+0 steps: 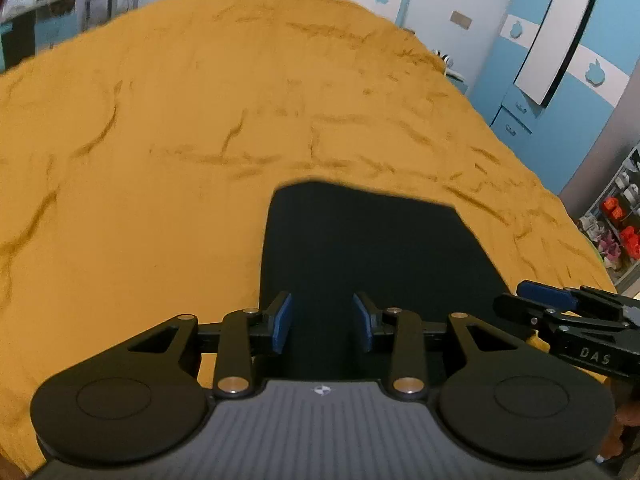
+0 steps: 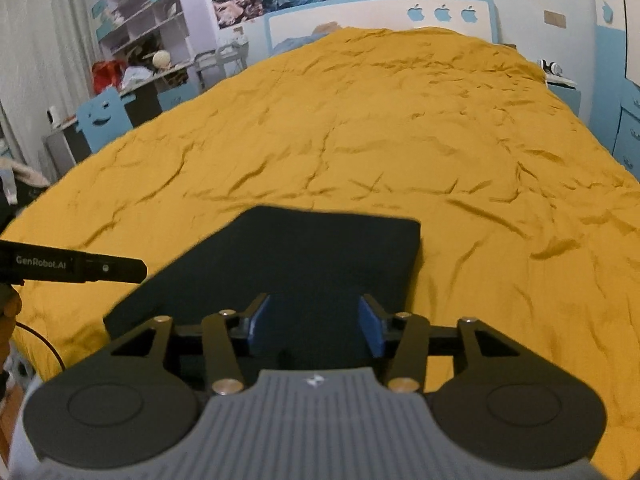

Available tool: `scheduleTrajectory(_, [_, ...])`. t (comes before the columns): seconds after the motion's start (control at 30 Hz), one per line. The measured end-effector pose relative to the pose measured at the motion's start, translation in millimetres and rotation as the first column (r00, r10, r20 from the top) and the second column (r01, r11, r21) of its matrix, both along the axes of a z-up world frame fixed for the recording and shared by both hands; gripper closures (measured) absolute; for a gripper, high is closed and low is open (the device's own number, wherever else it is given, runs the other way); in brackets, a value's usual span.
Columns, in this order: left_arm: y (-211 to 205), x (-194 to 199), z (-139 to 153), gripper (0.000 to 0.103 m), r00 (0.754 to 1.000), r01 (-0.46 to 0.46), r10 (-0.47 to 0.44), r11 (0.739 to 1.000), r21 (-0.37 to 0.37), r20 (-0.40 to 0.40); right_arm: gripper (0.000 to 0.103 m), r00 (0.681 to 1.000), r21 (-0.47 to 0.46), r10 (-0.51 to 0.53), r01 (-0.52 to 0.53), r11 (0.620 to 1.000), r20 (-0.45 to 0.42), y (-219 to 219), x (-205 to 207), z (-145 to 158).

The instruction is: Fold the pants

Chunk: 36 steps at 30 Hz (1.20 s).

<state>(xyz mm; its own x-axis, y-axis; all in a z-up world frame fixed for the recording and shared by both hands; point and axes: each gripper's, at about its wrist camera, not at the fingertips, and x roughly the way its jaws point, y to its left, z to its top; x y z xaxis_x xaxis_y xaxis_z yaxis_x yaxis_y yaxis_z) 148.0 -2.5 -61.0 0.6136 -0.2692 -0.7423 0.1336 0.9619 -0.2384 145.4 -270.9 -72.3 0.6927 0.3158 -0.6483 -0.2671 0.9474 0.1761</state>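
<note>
The dark pants (image 1: 360, 248) lie folded in a flat rectangle on the yellow bedspread (image 1: 160, 140), near its front edge. They also show in the right wrist view (image 2: 304, 264). My left gripper (image 1: 322, 322) is open and empty, its blue pads above the near end of the pants. My right gripper (image 2: 314, 326) is open and empty, also over the near end of the pants. The right gripper shows at the right of the left wrist view (image 1: 544, 300). The left gripper's body enters the right wrist view from the left (image 2: 80, 267).
The yellow bedspread (image 2: 360, 140) covers a wide bed up to a white and blue headboard (image 2: 380, 16). Blue cabinets (image 1: 560, 80) stand to the right. A cluttered desk and shelves (image 2: 136, 52) stand to the left.
</note>
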Motion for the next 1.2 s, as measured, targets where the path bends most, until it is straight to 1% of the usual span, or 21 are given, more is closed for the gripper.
scheduleTrajectory(0.07, [3,-5,-6,0.061,1.0,-0.01,0.01,1.0,-0.003,-0.013,0.058,1.0,-0.027,0.001,-0.001,1.0,-0.005,2,-7,-7])
scheduleTrajectory(0.2, [4,-13,-19,0.061,0.999,0.001,0.0,1.0,0.018,-0.052,0.057,1.0,-0.088,0.016,-0.018,0.996,-0.021,8,-17,-24])
scheduleTrajectory(0.3, [4,-17,-31,0.061,0.997,0.006,-0.005,1.0,0.015,-0.08,0.057,1.0,-0.103,0.019,-0.022,0.994,-0.023,10,-18,-33])
scheduleTrajectory(0.43, [3,-24,-43,0.062,0.995,0.013,-0.011,1.0,0.019,-0.096,0.057,0.999,-0.121,0.03,-0.034,0.992,-0.035,11,-18,-43])
scheduleTrajectory(0.53, [0,-27,-39,0.062,0.995,0.021,-0.018,0.999,0.038,-0.094,0.057,0.999,-0.131,0.028,-0.032,0.991,-0.035,12,-19,-40])
scheduleTrajectory(0.6, [-3,-32,-28,0.061,0.997,0.029,-0.024,0.997,0.072,-0.067,0.055,0.999,-0.124,0.019,-0.023,0.992,-0.033,11,-19,-30])
scheduleTrajectory(0.67, [-8,-37,-14,0.055,0.999,0.031,-0.029,0.994,0.104,-0.018,0.045,1.0,-0.097,0.002,-0.004,0.995,-0.016,8,-22,-16])
scheduleTrajectory(0.7, [-10,-40,-5,0.051,1.0,0.024,-0.025,0.993,0.118,0.014,0.035,1.0,-0.081,-0.014,0.014,0.997,0.003,6,-25,-7])
scheduleTrajectory(0.73, [-12,-43,3,0.047,0.999,0.015,-0.021,0.992,0.129,0.045,0.029,0.999,-0.066,-0.027,0.029,0.997,0.03,4,-28,3])
scheduleTrajectory(0.77, [-14,-45,11,0.045,0.997,0.006,-0.017,0.99,0.139,0.075,0.028,0.997,-0.053,-0.034,0.037,0.998,0.064,3,-33,15])
scheduleTrajectory(0.8, [-17,-48,21,0.041,0.994,-0.008,-0.008,0.989,0.144,0.111,0.026,0.995,-0.05,-0.04,0.044,0.998,0.093,4,-37,25])
scheduleTrajectory(0.83, [-19,-51,28,0.035,0.99,-0.021,0.001,0.989,0.146,0.138,0.021,0.991,-0.05,-0.049,0.055,0.997,0.122,4,-41,35])
scheduleTrajectory(0.93, [-27,-62,55,0.022,0.969,-0.077,0.039,0.986,0.149,0.245,0.021,0.978,-0.043,-0.071,0.08,0.996,0.195,7,-54,60])
scheduleTrajectory(0.97, [-29,-65,61,0.02,0.962,-0.092,0.049,0.984,0.151,0.27,0.021,0.975,-0.035,-0.075,0.085,0.996,0.211,6,-57,67])
scheduleTrajectory(1.0, [-32,-69,68,0.014,0.955,-0.108,0.059,0.982,0.154,0.292,0.021,0.969,-0.022,-0.085,0.093,0.995,0.23,6,-63,73])
scheduleTrajectory(1.03, [-35,-73,72,0.013,0.948,-0.119,0.066,0.981,0.154,0.31,0.021,0.965,-0.012,-0.095,0.101,0.995,0.246,7,-68,78])
scheduleTrajectory(1.1, [-40,-78,78,0.013,0.943,-0.125,0.068,0.98,0.157,0.327,0.021,0.954,-0.006,-0.123,0.13,0.992,0.274,9,-78,86])
scheduleTrajectory(1.17, [-43,-82,78,0.013,0.947,-0.122,0.066,0.979,0.164,0.314,0.021,0.947,-0.015,-0.153,0.164,0.986,0.282,13,-88,90])
scheduleTrajectory(1.2, [-44,-84,76,0.013,0.954,-0.117,0.066,0.98,0.161,0.293,0.021,0.948,-0.028,-0.158,0.173,0.985,0.276,15,-91,89])
